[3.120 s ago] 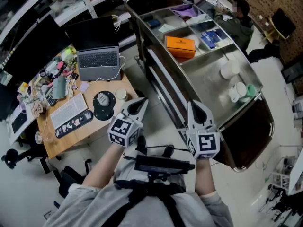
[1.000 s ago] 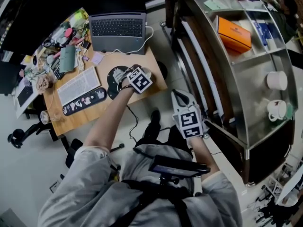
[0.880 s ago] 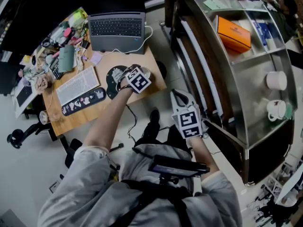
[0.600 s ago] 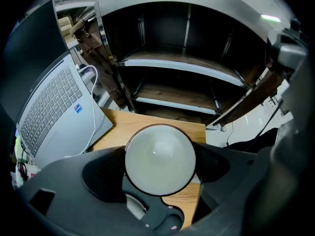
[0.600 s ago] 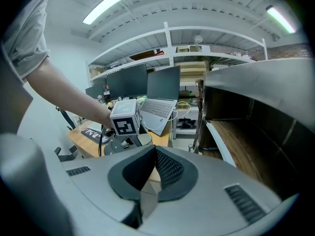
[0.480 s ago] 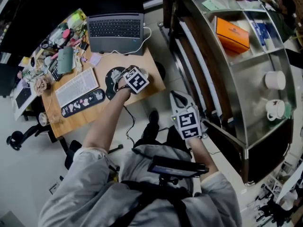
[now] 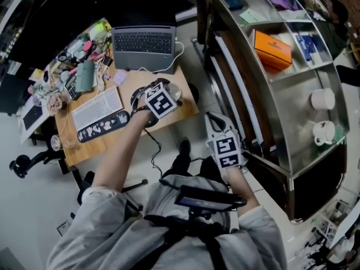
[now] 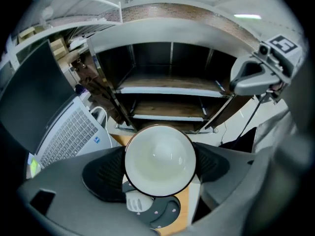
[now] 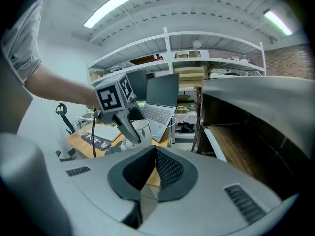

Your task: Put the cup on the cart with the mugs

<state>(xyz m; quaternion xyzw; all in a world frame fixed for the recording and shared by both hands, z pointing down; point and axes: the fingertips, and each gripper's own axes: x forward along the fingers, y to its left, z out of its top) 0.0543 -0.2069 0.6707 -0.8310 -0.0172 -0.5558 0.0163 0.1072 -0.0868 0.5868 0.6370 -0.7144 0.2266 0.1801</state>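
A white cup (image 8: 160, 160) with a dark rim stands between my left gripper's (image 8: 160, 167) two black pads, which touch its sides just below the rim. It is over the round black mouse pad (image 7: 138, 98) at the wooden desk's near corner. The head view shows the left gripper (image 7: 169, 90) reached out over that corner, with the cup (image 7: 175, 92) mostly hidden by the marker cube. The right gripper view shows the cup (image 9: 140, 129) in the left gripper's fingers. My right gripper (image 7: 214, 118) is shut and empty, held beside the steel cart (image 7: 292, 83). Two white mugs (image 7: 323, 99) (image 7: 323, 133) sit on the cart's top.
On the cart lie an orange box (image 7: 273, 48) and blue packets (image 7: 308, 44). The desk holds a laptop (image 7: 144, 41), a keyboard (image 7: 98, 108), a white mouse (image 8: 134, 201) and clutter at its far left. The cart's shelves (image 8: 170, 90) face the desk across a narrow floor gap.
Three seconds ago both grippers were close in front of the body. The left one has reached out to the desk corner and has stayed around the cup for the last second. The right one barely moved.
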